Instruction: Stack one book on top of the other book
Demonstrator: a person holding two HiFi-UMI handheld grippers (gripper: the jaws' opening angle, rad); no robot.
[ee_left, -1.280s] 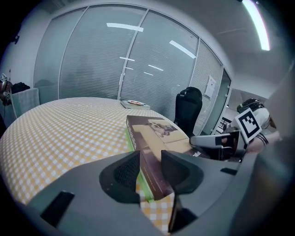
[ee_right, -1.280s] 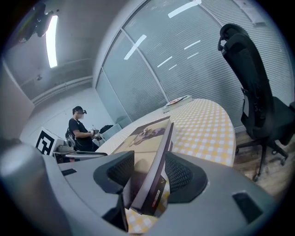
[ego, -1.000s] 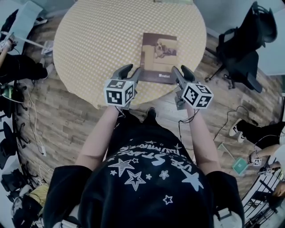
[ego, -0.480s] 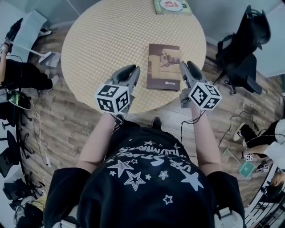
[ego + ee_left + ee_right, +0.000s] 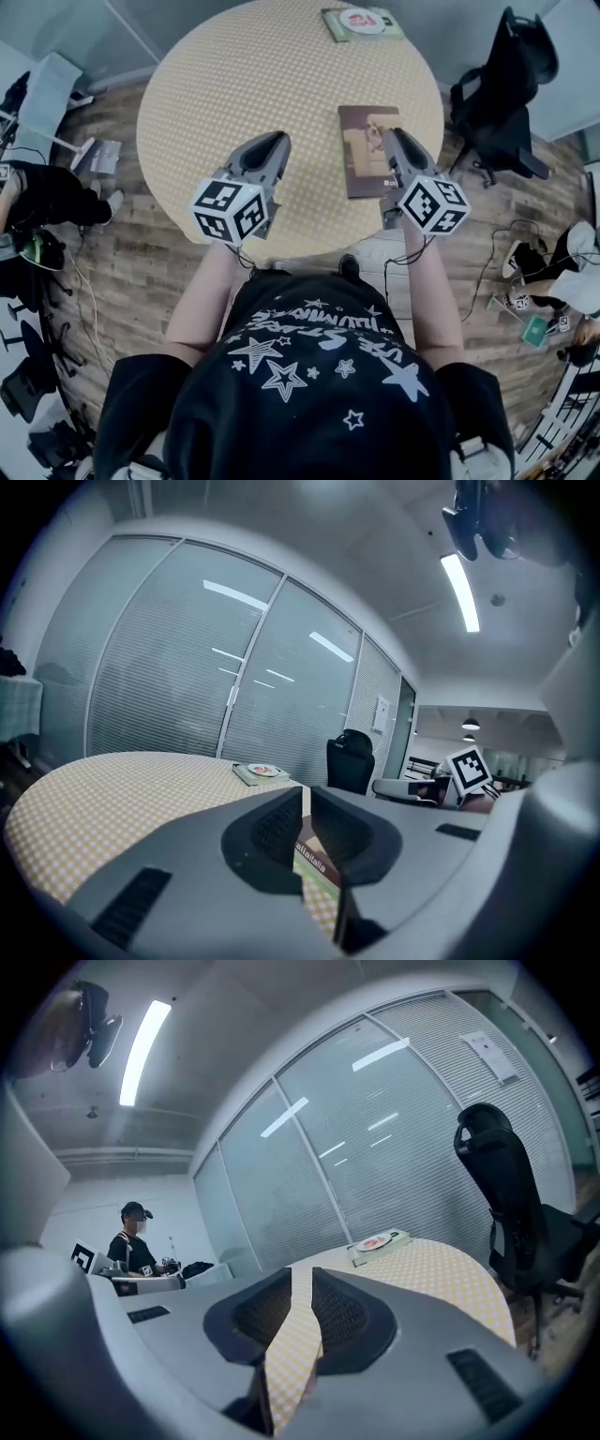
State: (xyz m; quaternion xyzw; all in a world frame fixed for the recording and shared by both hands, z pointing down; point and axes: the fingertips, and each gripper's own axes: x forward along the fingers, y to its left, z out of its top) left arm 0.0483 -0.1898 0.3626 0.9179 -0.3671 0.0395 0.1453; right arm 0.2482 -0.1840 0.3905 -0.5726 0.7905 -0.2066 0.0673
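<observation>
A brown book (image 5: 366, 150) lies flat on the round checked table (image 5: 234, 84), at its right side. A green book (image 5: 363, 22) with a red picture lies at the far edge. Both grippers hover above the table, apart from the books. My left gripper (image 5: 271, 142) is left of the brown book; its jaws are closing to a thin slit with nothing between them. In the left gripper view (image 5: 306, 794) the brown book (image 5: 314, 860) shows through that slit. My right gripper (image 5: 397, 137) hangs over the brown book's right edge, jaws closing, a narrow gap left, holding nothing (image 5: 302, 1274).
A black office chair (image 5: 506, 84) stands right of the table. A seated person (image 5: 37, 192) is at the left edge, another person's legs (image 5: 553, 267) at the right. Cables run over the wooden floor. A standing person (image 5: 136, 1241) shows far off in the right gripper view.
Both grippers have risen from either side of the brown book's near edge, and their jaws have narrowed. The brown book stays flat on the table.
</observation>
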